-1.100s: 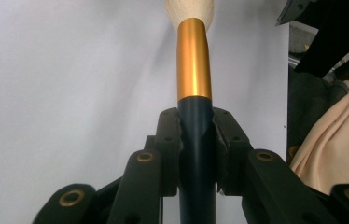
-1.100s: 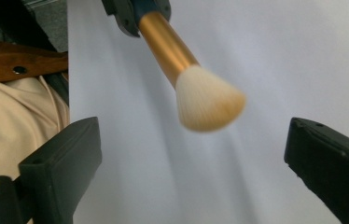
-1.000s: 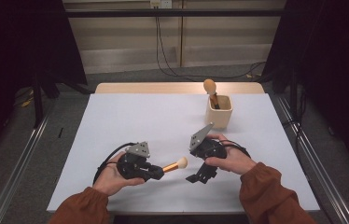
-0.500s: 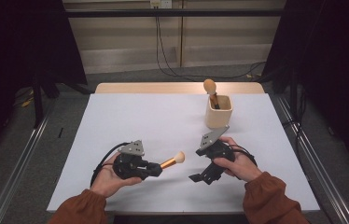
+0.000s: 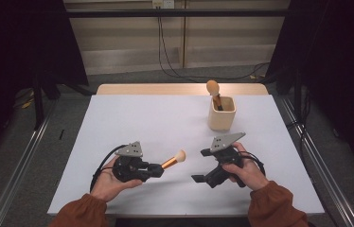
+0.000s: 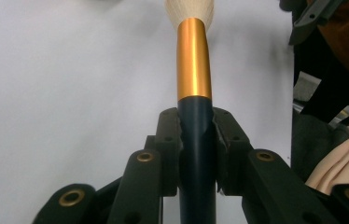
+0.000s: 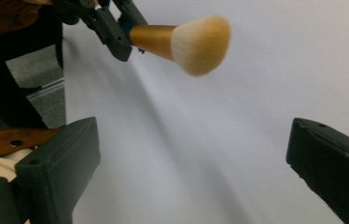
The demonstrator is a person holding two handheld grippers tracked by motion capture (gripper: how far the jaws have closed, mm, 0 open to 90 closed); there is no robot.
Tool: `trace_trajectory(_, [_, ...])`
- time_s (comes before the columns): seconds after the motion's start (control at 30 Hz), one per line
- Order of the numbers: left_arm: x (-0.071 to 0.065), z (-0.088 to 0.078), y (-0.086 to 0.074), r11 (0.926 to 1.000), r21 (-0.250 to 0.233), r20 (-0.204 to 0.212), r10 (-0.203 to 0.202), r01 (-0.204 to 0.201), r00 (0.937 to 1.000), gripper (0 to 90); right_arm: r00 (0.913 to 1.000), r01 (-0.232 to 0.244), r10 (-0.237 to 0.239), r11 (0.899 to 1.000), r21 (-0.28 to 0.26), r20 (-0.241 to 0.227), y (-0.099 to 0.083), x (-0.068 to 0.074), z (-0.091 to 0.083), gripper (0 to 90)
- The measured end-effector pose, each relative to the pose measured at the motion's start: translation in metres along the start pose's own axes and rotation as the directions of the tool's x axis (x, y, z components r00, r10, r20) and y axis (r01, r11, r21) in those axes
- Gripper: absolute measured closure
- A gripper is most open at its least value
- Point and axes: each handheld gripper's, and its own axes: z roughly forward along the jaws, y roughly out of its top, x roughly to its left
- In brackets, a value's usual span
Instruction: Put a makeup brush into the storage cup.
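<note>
Since a second ago the hands have drawn apart, and the left gripper (image 5: 158, 169), near-left, clamps the dark handle of a light, stiff, soft-tipped makeup brush (image 5: 174, 159), best held there, while the right gripper (image 5: 203, 165) gapes empty before the far wooden holder (image 5: 222, 115).
</note>
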Motion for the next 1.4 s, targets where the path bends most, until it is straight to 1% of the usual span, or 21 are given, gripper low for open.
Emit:
trace_trajectory(0.1, [-0.001, 0.0, 0.0, 0.9997, -0.025, 0.005, 0.002, -0.001, 1.0, 74.6, 0.9999, -0.011, 0.011, 1.0, -0.029, -0.002, -0.003, 0.003, 0.0, 1.9])
trace_trajectory(0.17, [-0.001, 0.0, 0.0, 0.9994, -0.036, 0.009, 0.003, -0.003, 1.0, 74.5, 0.9998, -0.018, 0.018, 0.999, -0.041, 0.008, -0.006, 0.004, 0.0, 2.0])
trace_trajectory(0.27, [-0.001, 0.0, 0.0, 0.9986, -0.053, 0.003, 0.001, -0.001, 1.0, 74.5, 0.9997, -0.005, 0.006, 0.998, -0.059, 0.024, -0.009, 0.003, 0.0, 3.4])
trace_trajectory(0.33, [-0.001, -0.001, -0.001, 0.9975, -0.071, 0.008, -0.001, 0.001, 1.0, 74.5, 0.9999, 0.005, -0.004, 0.998, -0.062, 0.011, -0.012, 0.004, 0.001, 2.4])
trace_trajectory(0.37, [-0.001, 0.0, -0.001, 0.997, -0.078, 0.006, -0.003, 0.003, 1.0, 74.5, 0.9998, 0.007, -0.006, 0.998, -0.06, 0.017, -0.014, 0.005, 0.003, 2.3])
trace_trajectory(0.43, [-0.001, -0.001, -0.002, 0.996, -0.089, 0.003, 0.003, -0.003, 1.0, 74.5, 0.9997, 0.002, -0.001, 0.998, -0.067, 0.025, -0.018, 0.005, 0.004, 2.4])
trace_trajectory(0.5, [-0.001, -0.002, -0.002, 0.9945, -0.105, 0.003, -0.001, 0.002, 1.0, 74.5, 0.9993, 0.004, -0.001, 0.997, -0.076, 0.036, -0.02, 0.005, 0.004, 2.0])
trace_trajectory(0.67, [-0.001, -0.004, -0.001, 0.9893, -0.146, -0.004, -0.011, 0.01, 0.9999, 74.5, 0.9987, 0.001, 0.006, 0.989, -0.146, 0.05, -0.02, 0.007, 0.0, 2.3])
trace_trajectory(0.8, [-0.001, -0.004, -0.001, 0.9839, -0.179, -0.002, -0.009, 0.009, 1.0, 74.5, 0.998, -0.015, 0.026, 0.981, -0.196, 0.057, -0.019, 0.007, -0.001, 3.0])
trace_trajectory(0.83, [0.0, -0.005, 0.0, 0.9808, -0.195, -0.002, -0.005, 0.005, 1.0, 74.5, 0.9978, -0.018, 0.031, 0.979, -0.203, 0.059, -0.019, 0.007, -0.001, 3.5])
trace_trajectory(0.87, [-0.001, -0.005, 0.0, 0.9795, -0.201, 0.007, -0.012, 0.013, 0.9999, 74.5, 0.9977, -0.022, 0.036, 0.976, -0.218, 0.058, -0.019, 0.008, -0.001, 4.0])
trace_trajectory(0.9, [-0.001, -0.005, 0.0, 0.9775, -0.211, 0.007, -0.008, 0.009, 0.9999, 74.4, 0.9979, -0.022, 0.035, 0.974, -0.225, 0.055, -0.019, 0.009, -0.001, 4.1])
trace_trajectory(0.93, [-0.001, -0.005, 0.0, 0.9735, -0.229, 0.019, -0.007, 0.011, 0.9998, 74.5, 0.9977, -0.018, 0.033, 0.972, -0.233, 0.059, -0.019, 0.009, -0.001, 4.4])
trace_trajectory(1.03, [-0.003, -0.006, 0.001, 0.9666, -0.256, 0.024, 0.012, -0.005, 0.9996, 74.4, 0.9979, -0.028, 0.043, 0.965, -0.26, 0.049, -0.018, 0.011, -0.001, 5.4])
trace_trajectory(1.07, [-0.003, -0.006, 0.002, 0.9636, -0.267, 0.03, 0.011, -0.002, 0.9995, 74.4, 0.9981, -0.027, 0.041, 0.962, -0.273, 0.047, -0.017, 0.012, -0.001, 5.6])
trace_trajectory(1.1, [-0.003, -0.006, 0.002, 0.9627, -0.271, 0.03, 0.014, -0.006, 0.9994, 74.4, 0.9984, -0.025, 0.039, 0.957, -0.288, 0.042, -0.017, 0.012, -0.001, 5.7])
trace_trajectory(1.2, [-0.004, -0.006, 0.002, 0.9574, -0.289, 0.031, 0.019, -0.009, 0.9993, 74.4, 0.9985, -0.027, 0.041, 0.949, -0.314, 0.038, -0.016, 0.013, -0.002, 6.2])
trace_trajectory(1.27, [-0.003, -0.007, 0.002, 0.9529, -0.303, 0.033, 0.022, -0.011, 0.9992, 74.4, 0.9987, -0.019, 0.034, 0.939, -0.344, 0.039, -0.015, 0.013, -0.002, 7.9])
trace_trajectory(1.33, [-0.003, -0.008, 0.003, 0.9486, -0.316, 0.031, 0.023, -0.012, 0.9993, 74.4, 0.9984, -0.018, 0.037, 0.931, -0.365, 0.043, -0.014, 0.013, -0.003, 8.7])
trace_trajectory(1.37, [-0.003, -0.008, 0.003, 0.9472, -0.321, 0.03, 0.023, -0.012, 0.9993, 74.4, 0.9988, -0.014, 0.03, 0.927, -0.374, 0.038, -0.014, 0.012, -0.003, 10.0])
trace_trajectory(1.4, [-0.003, -0.008, 0.003, 0.9455, -0.325, 0.034, 0.02, -0.008, 0.9992, 74.5, 0.9989, -0.021, 0.035, 0.925, -0.379, 0.032, -0.014, 0.012, -0.004, 8.5])
